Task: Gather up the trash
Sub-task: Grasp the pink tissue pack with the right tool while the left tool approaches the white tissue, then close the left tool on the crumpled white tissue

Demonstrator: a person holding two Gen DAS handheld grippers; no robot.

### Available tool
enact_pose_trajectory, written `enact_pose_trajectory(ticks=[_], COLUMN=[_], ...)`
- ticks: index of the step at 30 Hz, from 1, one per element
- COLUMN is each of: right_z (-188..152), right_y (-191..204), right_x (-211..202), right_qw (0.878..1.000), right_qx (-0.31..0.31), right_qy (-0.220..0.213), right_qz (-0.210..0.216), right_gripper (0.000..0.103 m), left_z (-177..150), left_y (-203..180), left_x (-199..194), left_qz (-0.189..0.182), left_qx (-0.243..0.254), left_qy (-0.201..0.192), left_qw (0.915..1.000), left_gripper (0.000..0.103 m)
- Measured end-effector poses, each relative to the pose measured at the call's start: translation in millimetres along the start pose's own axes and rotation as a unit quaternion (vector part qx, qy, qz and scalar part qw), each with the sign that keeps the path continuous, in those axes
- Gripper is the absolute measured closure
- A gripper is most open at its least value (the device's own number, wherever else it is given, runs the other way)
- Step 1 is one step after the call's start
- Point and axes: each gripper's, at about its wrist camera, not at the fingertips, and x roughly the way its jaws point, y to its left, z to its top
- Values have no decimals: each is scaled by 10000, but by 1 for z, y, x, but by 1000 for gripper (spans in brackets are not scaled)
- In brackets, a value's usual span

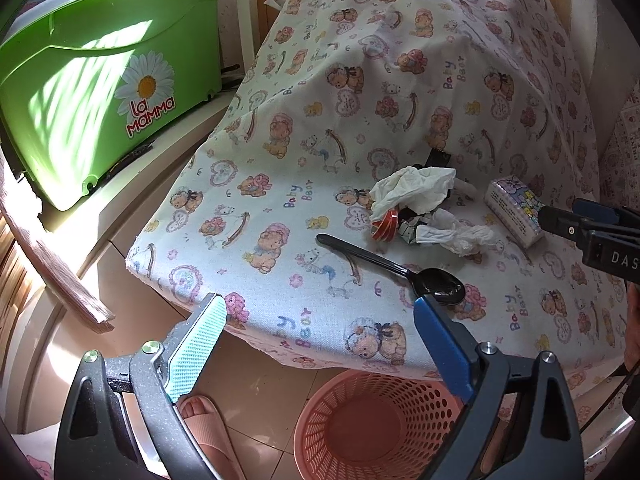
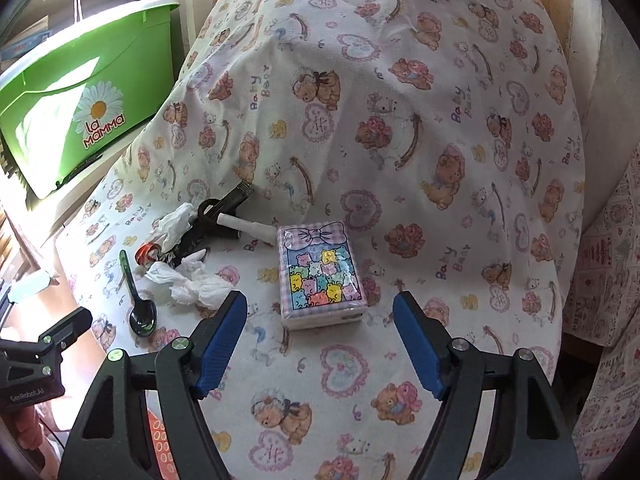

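While both tools hang above the bear-print cloth (image 2: 400, 92), neither pinches anything; the left gripper (image 1: 320, 316) stands spread wide over the cloth's near edge, with nothing between its pads; the right gripper (image 2: 320, 312) is likewise parted, with a gap on either side of the tissue pack (image 2: 320, 276) that lies just ahead of its fingertips, untouched. Relative to the left gripper, the black plastic spoon (image 1: 396, 268) lies directly ahead, its bowl just beside the blue fingertip; farther ahead and toward the blue-finger side sits the trash pile: crumpled white tissues (image 1: 412, 192), a red-striped wrapper (image 1: 386, 222) and small dark scraps (image 1: 408, 232), touching one another. Relative to the right gripper, that pile lies ahead and off to the left-finger side, beside the tissue pack; a black object and a white tube (image 2: 244, 224) lie behind the pile. Below the left gripper, on the tiled floor, stands a pink perforated basket (image 1: 320, 420); its visible interior holds nothing. A green tub (image 1: 80, 80) sits well off beyond the teal finger; its contents cannot be seen.
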Motion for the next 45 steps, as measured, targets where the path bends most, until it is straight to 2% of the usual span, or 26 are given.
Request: enact_pose_trajectory(ticks=[4, 6, 8, 11, 14, 16, 17, 18, 22, 24, 27, 29, 32, 34, 36, 40, 44, 45], right_z=[8, 9, 9, 11, 12, 12, 12, 12, 10, 11, 11, 10, 8, 12, 4, 0, 2, 2], right_y=[8, 18, 24, 24, 26, 26, 25, 23, 12, 9, 7, 6, 4, 2, -10, -28, -33, -34], right_x=[17, 22, 29, 37, 42, 44, 45, 46, 37, 28, 14, 6, 2, 0, -9, -12, -14, -14], right_qw=[9989, 9974, 9963, 9971, 9969, 9970, 9971, 9974, 9989, 9993, 9997, 9997, 9992, 9982, 9964, 9917, 9904, 9905], right_qx=[-303, -673, -796, -633, -633, -574, -528, -463, -90, 4, 100, 175, 361, 563, 818, 1270, 1377, 1370], right_qy=[296, 275, 279, 370, 383, 380, 396, 443, 436, 348, 215, 185, 186, 200, 164, 159, 113, 99], right_qz=[209, -3, -175, -184, -280, -348, -384, -329, -157, -102, -34, -17, -62, 16, 124, 140, 69, 42], right_gripper=[25, 25, 26, 26, 26, 34, 47, 50, 51, 51, 51, 51, 50, 50, 50, 50, 50, 50], left_z=[1, 1, 2, 7, 12, 14, 14, 14, 15, 16, 20, 24, 26, 26, 25, 28, 28, 28], left_y=[-6, -8, -9, -11, -13, -14, -12, -11, -8, -11, -24, -39, -59, -65, -66, -78, -85, -84], left_x=[6, 10, 11, 8, 6, 7, 9, 10, 12, 12, 17, 16, 14, 21, 28, 30, 37, 40], left_qz=[43, 107, 73, -137, -257, -313, -384, -459, -653, -782, -1169, -1313, -1053, -1125, -1141, -1167, -1101, -1080], left_qx=[76, 105, 86, 45, 56, -1, -73, -155, -359, -363, -362, -184, 79, -17, -195, -135, -102, -147], left_qy=[-18, -34, -52, -140, -204, -150, -97, -41, 36, 57, 236, 196, -3, 98, 170, 85, 103, 134], left_qw=[10000, 9999, 9999, 9998, 9994, 9994, 9992, 9988, 9972, 9963, 9922, 9910, 9944, 9936, 9931, 9930, 9938, 9940], left_gripper=[10, 12, 18, 30, 46, 58, 61, 65, 74, 75, 76, 76, 73, 61, 62, 61, 62, 65])
